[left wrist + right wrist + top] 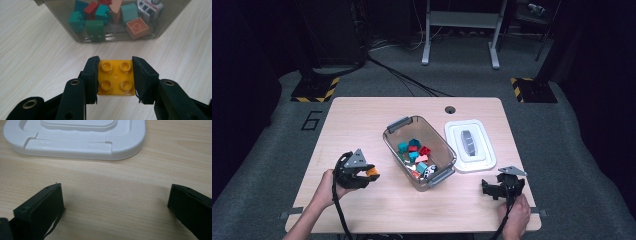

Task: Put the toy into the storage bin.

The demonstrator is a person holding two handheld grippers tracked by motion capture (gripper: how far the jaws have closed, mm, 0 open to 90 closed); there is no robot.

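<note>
Care matters now: left claw (pixel 115 78), clamped on the yellow brick (pixel 116 77), should clear the bin (pixel 172 21) wall ahead before releasing; right claw (pixel 115 202) gapes empty.

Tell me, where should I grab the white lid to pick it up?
Probably by the grey handle on top of the white lid, coming straight down from above. The lid lies flat on the table, so its thin edges give little to pinch, while the handle stands raised.
</note>
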